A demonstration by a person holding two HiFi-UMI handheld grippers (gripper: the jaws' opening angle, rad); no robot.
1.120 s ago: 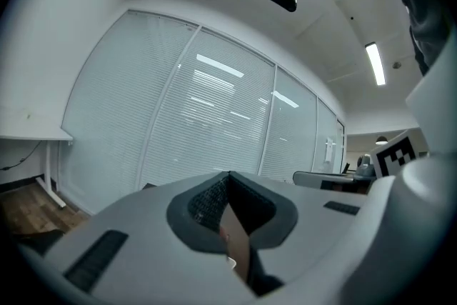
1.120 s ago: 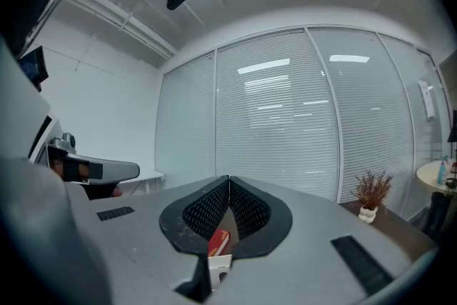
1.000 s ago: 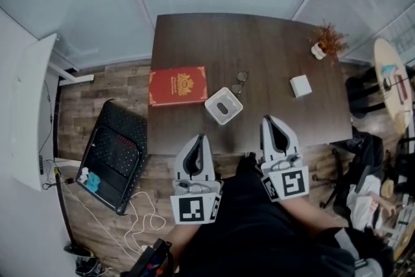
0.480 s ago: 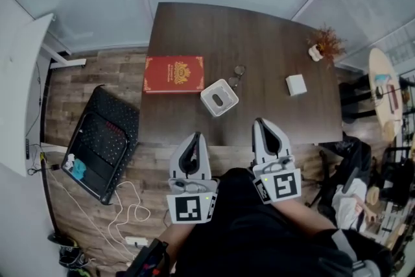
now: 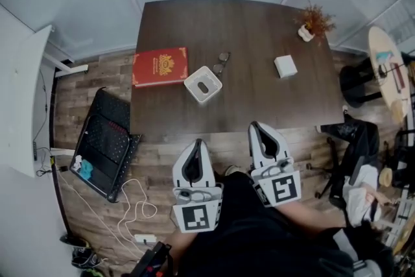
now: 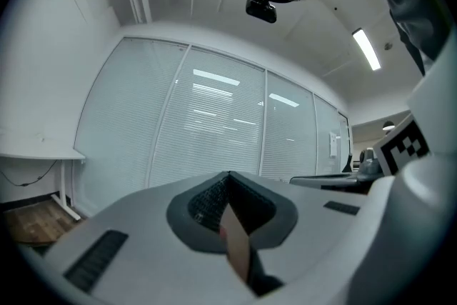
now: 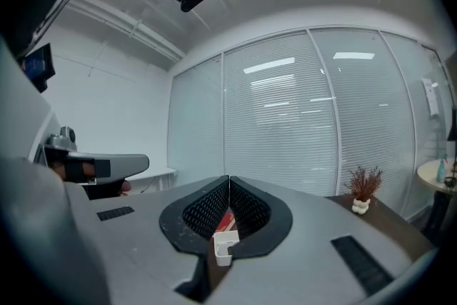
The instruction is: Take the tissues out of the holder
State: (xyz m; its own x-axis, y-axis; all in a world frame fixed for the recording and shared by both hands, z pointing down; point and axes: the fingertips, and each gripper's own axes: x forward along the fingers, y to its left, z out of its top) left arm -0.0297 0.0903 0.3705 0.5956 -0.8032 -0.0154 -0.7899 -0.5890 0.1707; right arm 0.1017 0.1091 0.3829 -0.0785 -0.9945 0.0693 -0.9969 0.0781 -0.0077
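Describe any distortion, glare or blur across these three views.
Head view: fisheye warps the room around the table; light is even and the picture sharp. Left gripper view: dark rounded corners, a bright ceiling lamp, lamp reflections streaking the glass wall. Right gripper view: the same dark corners and reflections; the plant is crisp.

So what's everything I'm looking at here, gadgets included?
table: one, dark brown, centre
book: one, red, table's left edge
tissue holder: one, white, right of the book
glasses: one pair, dark, just beyond the holder
small box: one, white, table's right half
dried plant: one, reddish, white pot, far right corner
mesh panel: one, black, floor at left
cable: one, white, floor
left gripper: one, grey, shut, empty, by the table's near edge
right gripper: one, grey, shut, empty, likewise
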